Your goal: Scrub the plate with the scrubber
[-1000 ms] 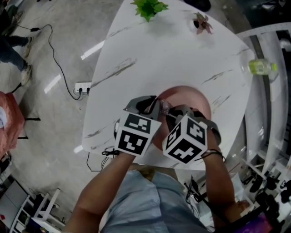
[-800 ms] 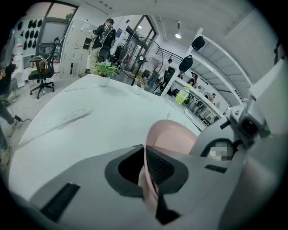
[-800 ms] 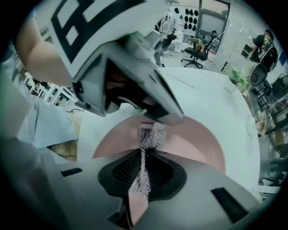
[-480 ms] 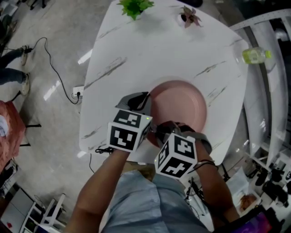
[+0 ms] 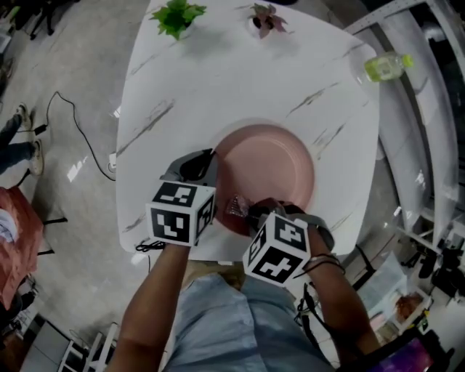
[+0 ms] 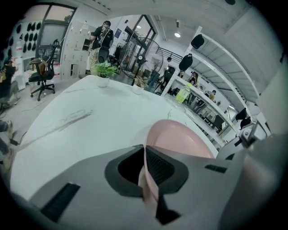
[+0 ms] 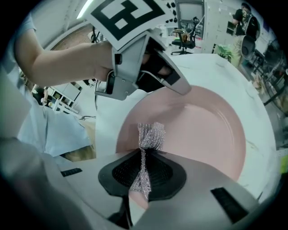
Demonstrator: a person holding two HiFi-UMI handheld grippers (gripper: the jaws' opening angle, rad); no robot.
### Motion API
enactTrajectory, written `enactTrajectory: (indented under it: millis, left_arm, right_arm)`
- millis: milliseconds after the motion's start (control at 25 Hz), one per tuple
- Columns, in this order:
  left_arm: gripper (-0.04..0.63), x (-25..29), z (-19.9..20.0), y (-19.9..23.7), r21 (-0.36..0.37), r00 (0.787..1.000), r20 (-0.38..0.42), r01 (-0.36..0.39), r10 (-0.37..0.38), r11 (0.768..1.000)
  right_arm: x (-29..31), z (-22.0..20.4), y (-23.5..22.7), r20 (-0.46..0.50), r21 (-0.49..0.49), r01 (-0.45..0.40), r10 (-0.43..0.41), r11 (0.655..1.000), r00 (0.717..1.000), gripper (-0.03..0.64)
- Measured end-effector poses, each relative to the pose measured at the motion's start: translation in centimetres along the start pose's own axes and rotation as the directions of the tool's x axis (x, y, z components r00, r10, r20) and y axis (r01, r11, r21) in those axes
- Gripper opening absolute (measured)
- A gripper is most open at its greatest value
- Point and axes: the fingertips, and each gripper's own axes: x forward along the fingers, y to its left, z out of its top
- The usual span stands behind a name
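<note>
A pink plate (image 5: 272, 163) lies on the white marble table (image 5: 218, 80), near its front edge. My left gripper (image 5: 211, 166) is shut on the plate's left rim (image 6: 150, 179), which runs between its jaws in the left gripper view. My right gripper (image 5: 243, 207) is shut on a silver mesh scrubber (image 7: 150, 137), which sticks out past the jaws and rests on the near part of the plate (image 7: 202, 130). In the head view the scrubber (image 5: 237, 205) shows at the plate's front left edge, just right of the left gripper's marker cube.
Two small potted plants (image 5: 174, 16) (image 5: 266, 19) stand at the table's far edge. A green bottle (image 5: 383, 67) lies on a shelf rail to the right. Cables and a power strip lie on the floor at the left.
My right gripper has drawn the scrubber back across the plate toward its front left edge. The left gripper has kept its hold on the rim. The head camera has shifted, so the table sits lower in view.
</note>
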Motion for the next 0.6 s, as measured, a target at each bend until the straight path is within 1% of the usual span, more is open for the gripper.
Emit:
enactTrajectory:
  millis: [160,240,600]
  left_arm:
    - [0.014,0.0,0.0,0.0,0.001,1.000,-0.004,-0.003,0.003,1.000]
    - [0.015,-0.1,-0.1,0.0,0.000,1.000,-0.006,-0.004,0.004,1.000]
    - [0.014,0.0,0.0,-0.2,-0.003,1.000,-0.008,-0.001,0.001,1.000]
  right_arm:
    - [-0.6,-1.9,-2.1,-0.028,0.151,0.054,-0.050,0.987,0.998,0.055]
    - [-1.0,-2.7,-3.3,-0.032,0.198,0.073,-0.068,0.978,0.997,0.055]
    - [-2.3,-4.5,-8.1,-0.057,0.288,0.160,-0.150,0.944,0.987,0.057]
